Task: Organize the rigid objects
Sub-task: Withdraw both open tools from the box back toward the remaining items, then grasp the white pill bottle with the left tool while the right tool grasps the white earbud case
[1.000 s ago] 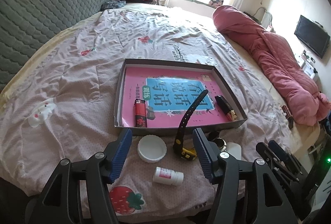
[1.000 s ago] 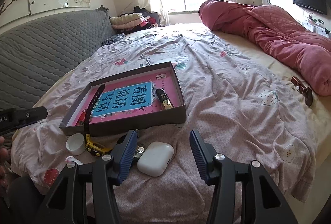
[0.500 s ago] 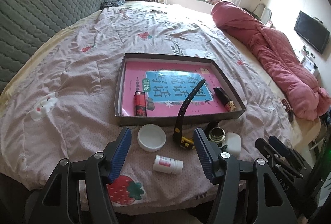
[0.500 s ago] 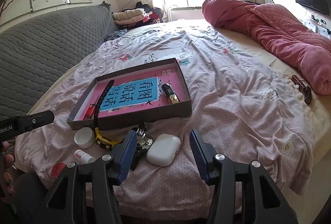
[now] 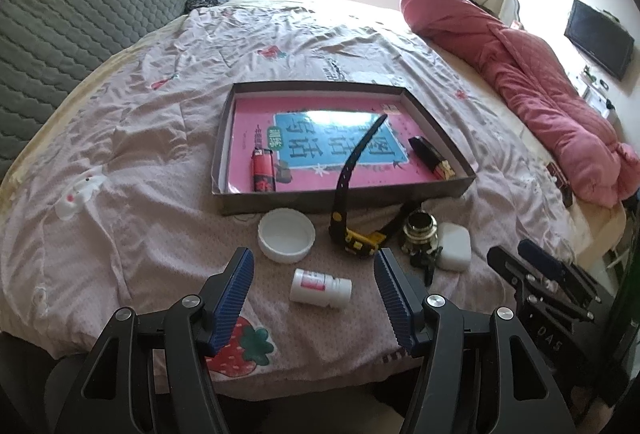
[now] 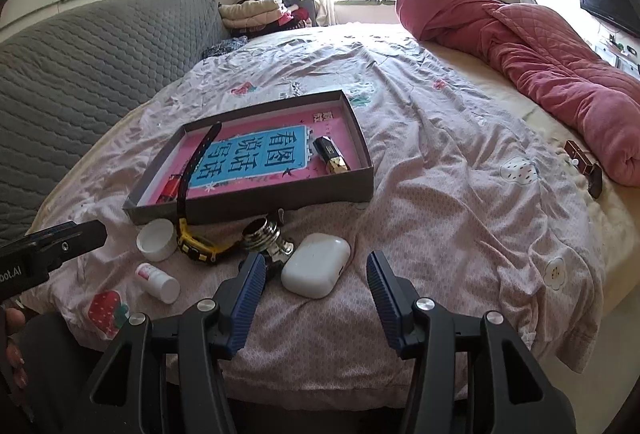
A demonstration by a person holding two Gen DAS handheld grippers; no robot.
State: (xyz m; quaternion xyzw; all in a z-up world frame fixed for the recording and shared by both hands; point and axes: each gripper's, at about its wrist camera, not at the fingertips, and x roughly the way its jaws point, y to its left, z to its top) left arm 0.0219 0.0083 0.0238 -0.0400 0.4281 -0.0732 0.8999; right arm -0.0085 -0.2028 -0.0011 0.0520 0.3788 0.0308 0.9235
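- Shallow brown box (image 5: pixel 344 199) sat on the bed (image 5: pixel 168 137), open top, a pink and blue book (image 5: pixel 340 141) flat on its floor.
- In the box: red lighter (image 5: pixel 263 175) at the near left, black and gold lipstick (image 5: pixel 432 157) at the right side.
- Black watch (image 5: pixel 352 201): strap leaned over the box's near wall, strap tip over the book, yellow-trimmed body outside on the bed.
- Outside the box, near its front wall: white round lid (image 5: pixel 286 234), open side up, nothing in it.
- White pill bottle (image 5: pixel 320 286) lay on its side, nearer than the lid, cap on.
- Metal bulb-like piece (image 5: pixel 420 234) stood just beside a white earbud case (image 5: pixel 452 246); case closed, contents not visible.
- Left tool (image 5: pixel 313 276) spread wide, nothing pinched; pill bottle lay in line between its fingers, lower down on the bed, not touched.
- Right tool (image 6: pixel 316 282) spread wide, nothing pinched; earbud case (image 6: pixel 316 265) sat between its fingertips in view, no contact visible.
- Rolled pink quilt (image 6: pixel 540 65) lay along the bed's far right side, well apart from the box (image 6: pixel 280 201).
- Small dark brown object (image 6: pixel 582 161) lay by the quilt's end; can't tell what it was.
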